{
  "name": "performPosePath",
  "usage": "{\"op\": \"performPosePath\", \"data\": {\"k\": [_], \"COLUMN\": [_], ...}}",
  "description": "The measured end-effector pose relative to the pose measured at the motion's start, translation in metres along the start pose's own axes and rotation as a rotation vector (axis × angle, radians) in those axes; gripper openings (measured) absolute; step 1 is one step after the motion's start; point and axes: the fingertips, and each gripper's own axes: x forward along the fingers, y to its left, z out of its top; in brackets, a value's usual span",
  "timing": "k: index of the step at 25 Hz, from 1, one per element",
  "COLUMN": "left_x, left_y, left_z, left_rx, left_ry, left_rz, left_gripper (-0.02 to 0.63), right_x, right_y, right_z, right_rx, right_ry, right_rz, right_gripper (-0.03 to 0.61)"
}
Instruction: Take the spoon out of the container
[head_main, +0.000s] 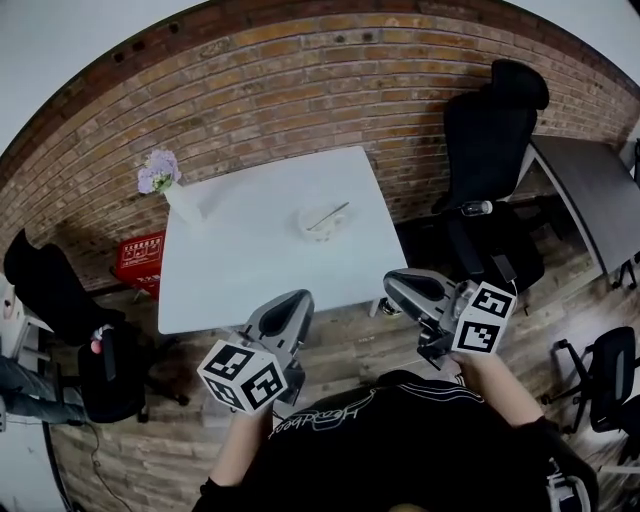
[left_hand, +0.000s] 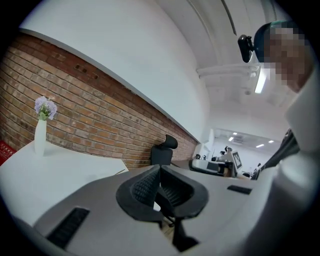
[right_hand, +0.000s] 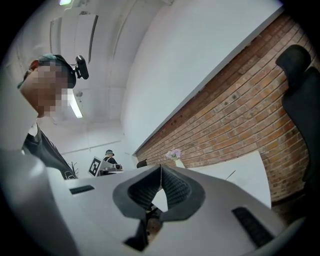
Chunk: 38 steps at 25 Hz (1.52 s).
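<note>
L gripper (head_main: 293, 300): fingers together, empty | R gripper (head_main: 396, 284): fingers together, empty | spoon (head_main: 330, 214) in container (head_main: 308, 227), on table (head_main: 230, 270)

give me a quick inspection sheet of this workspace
surface: white table, standing against the brick wall
job's things: spoon rests in the white container, handle out over the rim
clutter: vase of flowers at the table's far left corner
grippers: left claw shut, empty; right claw shut, empty; both short of the table's near edge
cables: nothing seen
surroundings: black office chair, red crate, wooden floor
</note>
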Motion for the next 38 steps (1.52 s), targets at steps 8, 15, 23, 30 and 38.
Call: {"op": "performPosePath", "data": {"k": [8, 15, 23, 30, 38], "left_x": [0.044, 0.088, 0.132, 0.159, 0.173], "left_y": [0.038, 0.094, 0.152, 0.185, 0.207], "left_z": [0.01, 0.025, 0.05, 0.044, 0.028], "left_rx": [0.001, -0.02, -0.052, -0.095, -0.134], "left_ry": [0.018, 0.022, 0.038, 0.052, 0.076], "left_rz": [0.01, 0.059, 0.083, 0.079, 0.092], "left_gripper": [0.008, 0.008, 0.008, 0.008, 0.008], "right_x": [0.028, 0.077, 0.137, 0.161, 0.167], "right_y": [-0.058, -0.123, -0.183, -0.22, -0.247], "right_z": [0.005, 0.021, 0.044, 0.041, 0.022], "right_rx": [0.031, 0.051, 0.06, 0.079, 0.109], "right_ry": [0.008, 0.019, 0.055, 0.089, 0.114], "right_rz": [-0.014, 0.015, 0.036, 0.02, -0.01], "right_gripper": [-0.003, -0.002, -0.003, -0.003, -0.002]}}
